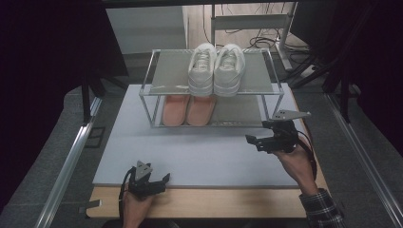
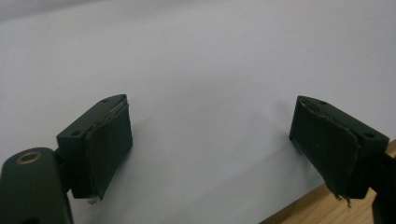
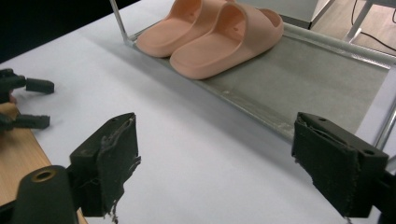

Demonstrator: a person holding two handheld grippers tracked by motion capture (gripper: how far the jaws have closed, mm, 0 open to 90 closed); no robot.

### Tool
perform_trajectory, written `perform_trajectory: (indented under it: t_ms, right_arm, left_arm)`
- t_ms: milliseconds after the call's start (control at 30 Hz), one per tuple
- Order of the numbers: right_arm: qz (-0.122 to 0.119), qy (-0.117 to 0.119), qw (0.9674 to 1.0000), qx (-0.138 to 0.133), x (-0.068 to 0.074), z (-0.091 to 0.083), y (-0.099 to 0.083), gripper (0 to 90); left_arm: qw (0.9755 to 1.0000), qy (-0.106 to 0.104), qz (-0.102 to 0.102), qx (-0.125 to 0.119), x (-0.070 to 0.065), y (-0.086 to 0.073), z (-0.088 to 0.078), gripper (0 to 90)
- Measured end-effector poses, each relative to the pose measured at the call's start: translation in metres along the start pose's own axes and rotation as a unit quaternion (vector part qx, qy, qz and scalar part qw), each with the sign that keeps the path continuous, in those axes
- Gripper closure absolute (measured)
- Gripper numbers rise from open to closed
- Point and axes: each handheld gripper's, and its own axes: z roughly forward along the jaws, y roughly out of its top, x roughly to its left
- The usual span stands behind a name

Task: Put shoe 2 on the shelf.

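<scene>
Slippers (image 3: 212, 35) | long axes across shelf depth, toes toward person | both grippers' jaws spread, empty

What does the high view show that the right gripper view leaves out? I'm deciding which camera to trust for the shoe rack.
High view alone: the white sneakers on the rack's top shelf, and the person's right hand. Right gripper view alone: a close look at the right gripper, jaws open with nothing between them. Both: the pink slides on the lower shelf, the white mat, and the left gripper.
</scene>
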Motion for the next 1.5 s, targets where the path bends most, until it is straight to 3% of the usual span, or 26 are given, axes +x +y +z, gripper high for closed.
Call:
perform_trajectory:
  t_ms: [900,1500]
  right_arm:
    - [-0.018,-0.028,0.9989,0.033,0.005,-0.015,-0.046,4.8]
    - [-0.028,-0.036,0.9979,0.047,0.011,0.001,-0.087,3.6]
  left_arm:
    - [1.0000,0.000,0.000,0.001,0.000,0.000,0.000,12.8]
    - [1.0000,0.001,0.000,0.001,0.000,0.000,0.000,12.9]
